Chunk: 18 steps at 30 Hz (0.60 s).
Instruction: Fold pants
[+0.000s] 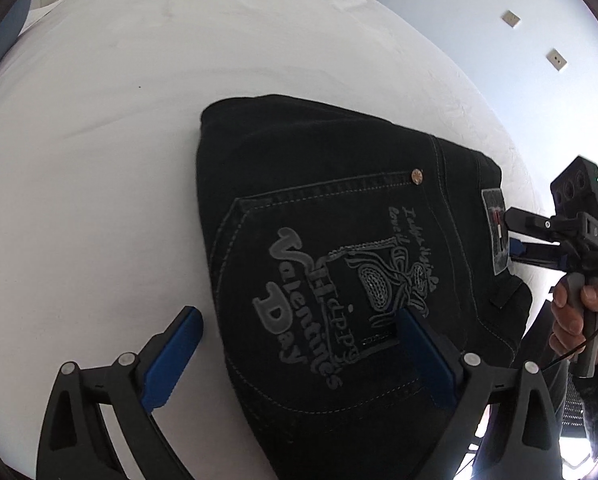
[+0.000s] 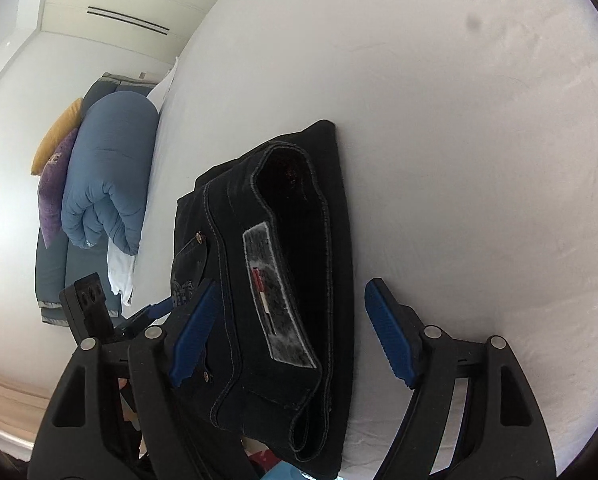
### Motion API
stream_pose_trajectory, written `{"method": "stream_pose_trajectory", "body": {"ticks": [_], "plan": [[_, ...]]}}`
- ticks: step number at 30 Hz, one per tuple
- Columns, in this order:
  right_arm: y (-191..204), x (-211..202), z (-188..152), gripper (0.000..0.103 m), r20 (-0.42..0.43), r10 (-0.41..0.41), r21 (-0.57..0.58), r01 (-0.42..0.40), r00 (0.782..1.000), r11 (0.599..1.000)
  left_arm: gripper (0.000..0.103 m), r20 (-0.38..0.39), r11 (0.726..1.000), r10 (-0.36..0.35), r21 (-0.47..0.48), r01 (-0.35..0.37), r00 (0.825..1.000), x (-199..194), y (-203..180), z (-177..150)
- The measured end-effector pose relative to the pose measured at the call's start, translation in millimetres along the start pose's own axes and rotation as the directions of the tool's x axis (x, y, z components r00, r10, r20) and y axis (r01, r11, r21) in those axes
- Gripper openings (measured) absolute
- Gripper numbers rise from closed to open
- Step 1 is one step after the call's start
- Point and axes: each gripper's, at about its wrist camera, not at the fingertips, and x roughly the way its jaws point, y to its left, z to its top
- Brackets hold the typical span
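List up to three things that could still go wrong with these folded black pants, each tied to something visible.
1. The pants lie near the bed's edge, so a nudge might slide them off.
2. The waistband end gapes loosely in the right wrist view, so the fold may spring open.
3. Both the left gripper and the right gripper stand open close around the fabric and could snag it on withdrawal.

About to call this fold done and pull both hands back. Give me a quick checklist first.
1. Black pants folded into a compact stack: ok.
2. Stack fully on the white bed: cannot tell, its near end is at the bed's edge.
3. Left gripper jaws open, off the fabric: ok.
4. Right gripper jaws open, not clamping the waistband: ok.
5. Layers underneath flat: cannot tell.
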Motion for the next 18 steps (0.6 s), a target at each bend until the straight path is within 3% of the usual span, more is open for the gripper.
{"method": "stream_pose_trajectory", "body": {"ticks": [5, 7, 9, 11, 15, 18], "plan": [[15.9, 17.4, 3.7, 0.074, -0.032, -0.039, -0.056, 0.038, 0.999, 0.998, 0.085, -0.005, 1.000, 0.017, 0.007, -0.017, 1.000, 4.4, -6.7, 0.8], [18.3, 21.8, 4.7, 0.067, -0.032, -0.044, -0.057, 0.042, 0.999, 0.997, 0.079, -0.006, 1.000, 0.015, 0.015, -0.014, 1.000, 3.4, -7.3, 0.0], [21.6, 26.8, 4.1, 0.050, -0.036, -0.076, -0.070, 0.073, 0.996, 0.995, 0.072, -0.007, 0.999, 0.017, 0.039, -0.017, 1.000, 2.5, -11.5, -1.3], [22.9, 28.2, 2.5, 0.041, -0.035, -0.106, -0.083, 0.103, 0.994, 0.991, 0.068, -0.008, 0.998, 0.029, 0.052, -0.028, 1.000, 2.3, -17.5, -2.8], [27.2, 28.5, -0.1, 0.031, -0.022, -0.132, -0.110, 0.129, 0.991, 0.985, 0.058, -0.004, 0.996, 0.050, 0.068, -0.050, 0.999, 0.4, -26.2, -5.0], [38.0, 29.5, -3.8, 0.027, 0.003, -0.176, -0.164, 0.174, 0.984, 0.971, 0.045, 0.008, 0.995, 0.067, 0.079, -0.067, 0.998, -3.9, -31.8, -7.4]]}}
